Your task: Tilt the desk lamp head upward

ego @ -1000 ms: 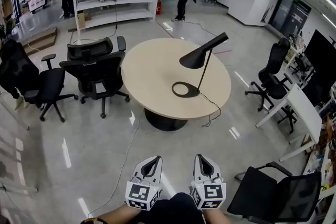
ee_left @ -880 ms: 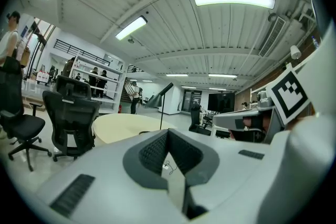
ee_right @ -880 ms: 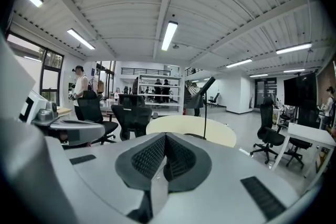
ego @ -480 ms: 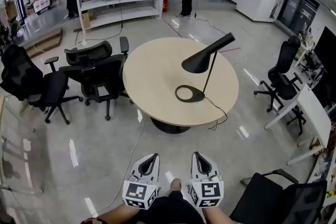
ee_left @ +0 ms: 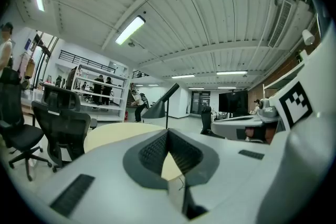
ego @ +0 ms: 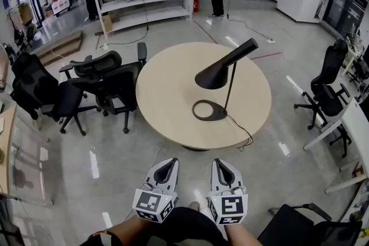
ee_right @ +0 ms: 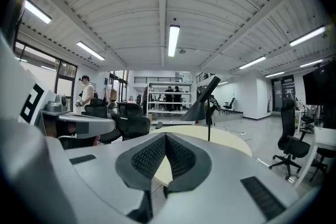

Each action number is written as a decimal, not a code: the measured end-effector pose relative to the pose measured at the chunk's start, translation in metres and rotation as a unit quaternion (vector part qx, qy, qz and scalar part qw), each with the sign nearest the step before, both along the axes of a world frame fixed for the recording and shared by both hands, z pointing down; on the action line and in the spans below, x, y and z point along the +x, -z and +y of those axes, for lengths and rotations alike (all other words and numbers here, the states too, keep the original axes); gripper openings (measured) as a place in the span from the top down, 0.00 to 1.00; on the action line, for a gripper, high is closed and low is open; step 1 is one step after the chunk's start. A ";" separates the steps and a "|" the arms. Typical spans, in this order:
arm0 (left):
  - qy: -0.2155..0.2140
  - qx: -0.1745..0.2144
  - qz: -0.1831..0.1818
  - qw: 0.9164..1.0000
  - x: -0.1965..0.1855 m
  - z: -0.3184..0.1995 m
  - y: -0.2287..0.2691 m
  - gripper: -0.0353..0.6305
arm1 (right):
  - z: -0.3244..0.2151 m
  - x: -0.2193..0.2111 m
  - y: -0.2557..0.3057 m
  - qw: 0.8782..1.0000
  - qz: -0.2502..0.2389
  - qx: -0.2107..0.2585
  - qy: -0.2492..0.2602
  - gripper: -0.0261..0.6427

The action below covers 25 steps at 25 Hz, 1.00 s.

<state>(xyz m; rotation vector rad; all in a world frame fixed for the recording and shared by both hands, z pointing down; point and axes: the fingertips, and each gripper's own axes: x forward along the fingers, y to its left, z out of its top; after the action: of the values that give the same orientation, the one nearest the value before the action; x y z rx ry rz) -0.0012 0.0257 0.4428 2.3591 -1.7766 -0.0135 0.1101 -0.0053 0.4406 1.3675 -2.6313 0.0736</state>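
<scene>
Black desk lamp [ego: 216,74] upright on round table [ego: 167,89], head tilted down. Approach stage: left gripper [ego: 168,167], right gripper [ego: 223,169] well short of table, both pressed together, empty. Next: close in, spread jaws, grasp head, raise.

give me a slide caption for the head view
Left tongs and right tongs, both shut, face a round table bearing a black desk lamp.

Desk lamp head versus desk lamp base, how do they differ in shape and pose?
The lamp head is a cone-shaped shade; the lamp base is a flat ring with a hole. The lamp head sits raised and slanted, its wide end lowest; the lamp base lies flat on the round table. Both are black and joined by a thin stem.
</scene>
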 end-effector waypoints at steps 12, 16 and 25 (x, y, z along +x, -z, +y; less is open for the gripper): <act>0.006 0.002 0.027 1.000 0.032 -0.066 0.025 0.88 | -0.076 0.028 0.004 1.000 -0.010 -0.006 0.023 0.95; 0.001 -0.007 0.026 1.000 0.027 -0.092 0.015 0.88 | -0.100 0.022 -0.004 1.000 0.000 -0.012 0.023 0.95; -0.049 0.001 0.051 0.998 -0.005 -0.206 0.029 0.88 | -0.193 -0.005 0.027 1.000 0.022 0.005 -0.015 0.95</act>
<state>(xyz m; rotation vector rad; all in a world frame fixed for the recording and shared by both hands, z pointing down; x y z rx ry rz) -0.0066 -0.1799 0.4135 2.3969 -1.6148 -0.1199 0.1049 -0.1986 0.4140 1.3957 -2.5800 0.0331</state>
